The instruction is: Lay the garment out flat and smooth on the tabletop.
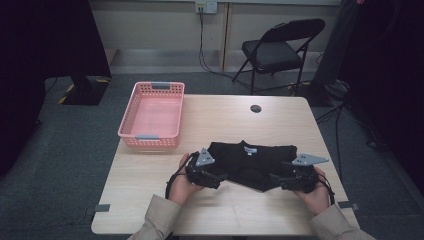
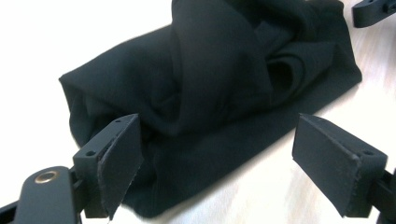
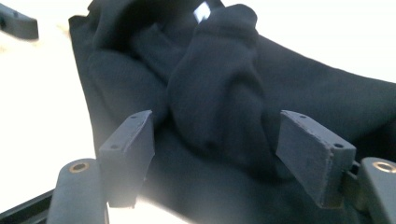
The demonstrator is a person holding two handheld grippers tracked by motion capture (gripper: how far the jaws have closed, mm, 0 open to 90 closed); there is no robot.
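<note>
A black garment (image 1: 252,162) with a small white label at its collar lies bunched on the light wooden table (image 1: 150,200), toward the near side. My left gripper (image 1: 222,178) sits at the garment's near left corner and my right gripper (image 1: 276,179) at its near right corner, each held in a hand. In the left gripper view the jaws of the left gripper (image 2: 226,163) stand wide apart, with a folded edge of the black garment (image 2: 210,84) just ahead of them. In the right gripper view the right gripper (image 3: 219,156) is also open, and a rolled fold of the garment (image 3: 215,93) lies between and beyond its jaws.
An empty pink basket (image 1: 152,115) stands at the table's far left. A small black round disc (image 1: 256,108) lies near the far edge. A black folding chair (image 1: 277,50) stands on the floor behind the table. Bare tabletop lies left of and in front of the garment.
</note>
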